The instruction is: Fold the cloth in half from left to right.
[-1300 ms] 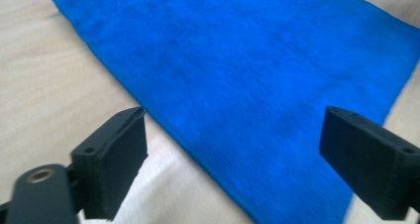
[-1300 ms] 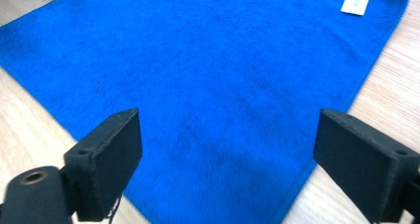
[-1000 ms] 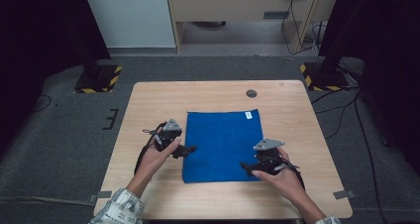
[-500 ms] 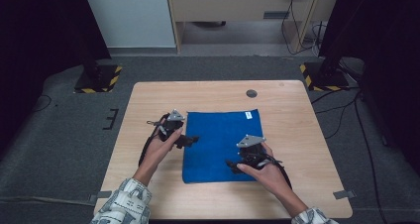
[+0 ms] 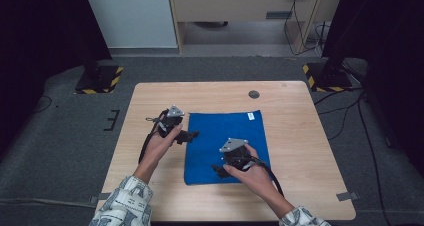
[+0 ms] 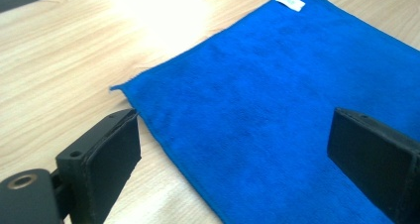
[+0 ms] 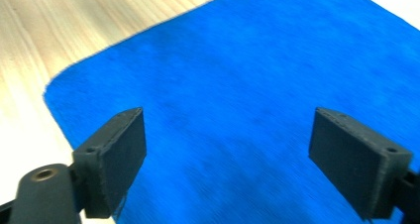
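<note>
Two grippers are over a blue cloth (image 5: pixel 225 143) that lies flat on a wooden table (image 5: pixel 300 136), a little left of the table's middle, with a small white tag (image 5: pixel 251 116) at its far right corner. From above, the left gripper (image 5: pixel 192 135) is at the cloth's left edge, near the far left corner, with its jaws pointing toward the cloth. In the left gripper view the jaws stand wide apart with nothing pinched between them: one jaw is over bare wood just beside the cloth (image 6: pixel 277 110) edge, the other is over the cloth, and the white tag (image 6: pixel 290 2) shows at the far corner.

From above, the right gripper (image 5: pixel 220 170) is over the near part of the cloth, close to the near edge, held in the right hand (image 5: pixel 255 173). Its jaws have just been closing a little, yet in the right gripper view they are wide apart, both over the cloth (image 7: pixel 247 85), and no fold is caught between them. That view is slightly blurred. A small dark round spot (image 5: pixel 254 94) sits on the table beyond the cloth
</note>
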